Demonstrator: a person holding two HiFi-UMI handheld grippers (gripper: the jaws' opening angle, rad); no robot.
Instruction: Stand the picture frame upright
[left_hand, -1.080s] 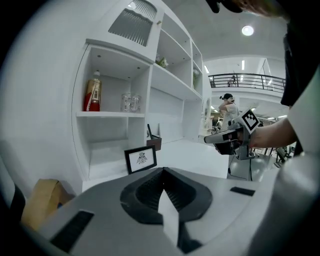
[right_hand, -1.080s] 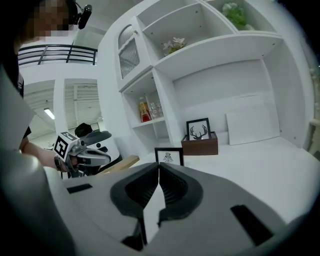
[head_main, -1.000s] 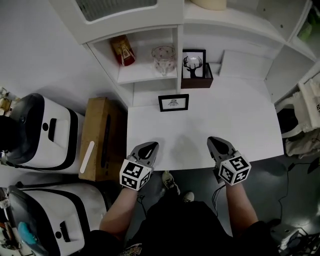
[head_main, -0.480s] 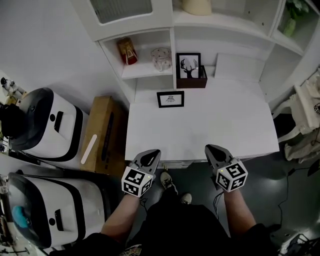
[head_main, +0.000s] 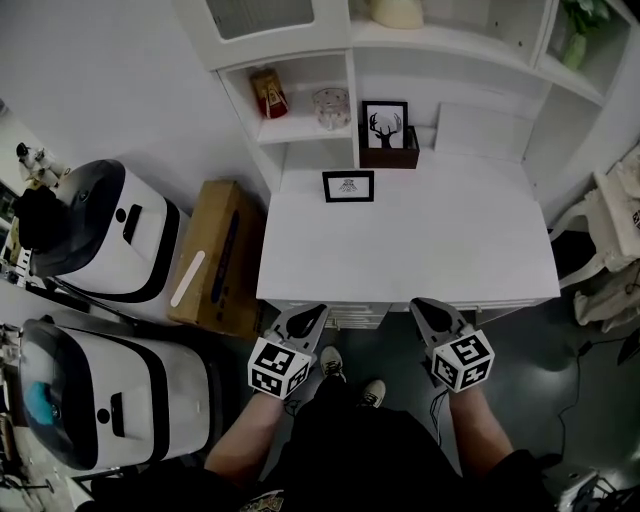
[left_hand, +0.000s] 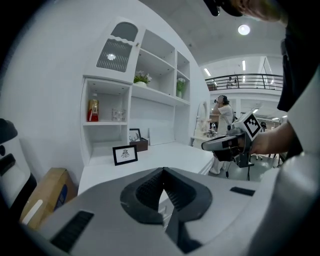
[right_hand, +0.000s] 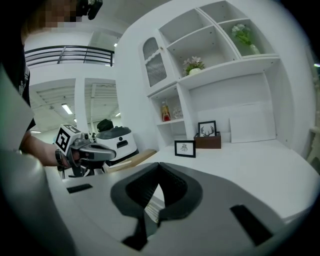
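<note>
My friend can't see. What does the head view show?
A small black picture frame stands upright near the back of a white desk. The left gripper and right gripper are shut and empty, off the desk's near edge. A deer picture stands behind the frame.

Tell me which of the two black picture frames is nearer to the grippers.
The smaller frame, standing alone on the white desk; the deer frame is farther back.

Grey left gripper (head_main: 313, 314) and right gripper (head_main: 424, 307) bear black-and-white marker cubes (head_main: 278, 367).
</note>
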